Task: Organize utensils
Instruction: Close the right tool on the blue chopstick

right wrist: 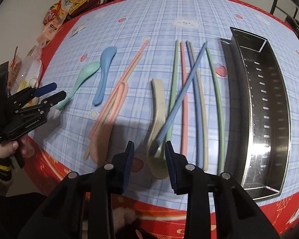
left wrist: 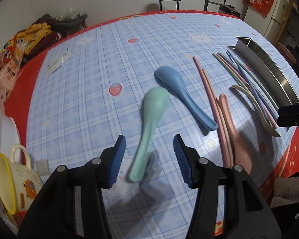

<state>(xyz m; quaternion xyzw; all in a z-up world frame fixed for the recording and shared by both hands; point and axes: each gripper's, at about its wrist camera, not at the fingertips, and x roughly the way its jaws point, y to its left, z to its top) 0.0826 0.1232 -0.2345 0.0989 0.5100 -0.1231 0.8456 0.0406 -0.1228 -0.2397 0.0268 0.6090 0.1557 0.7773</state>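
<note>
Plaid tablecloth (left wrist: pixel 85 91) | left gripper (left wrist: pixel 149 159) half-open astride green spoon (left wrist: pixel 149 123) handle (light, stiff, slick) | right gripper (right wrist: pixel 149 159) narrow, around beige spoon (right wrist: pixel 158 119), beside steel tray (right wrist: pixel 269 103)

matt plastic spoons (left wrist: pixel 153 131); shiny perforated metal tray (right wrist: pixel 269 107); ribbed gripper pads (left wrist: pixel 117 159).

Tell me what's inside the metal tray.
The metal tray looks empty: bare slotted floor and shiny walls, with no utensils in it. Its near wall hides a strip of floor at the closest end.
</note>
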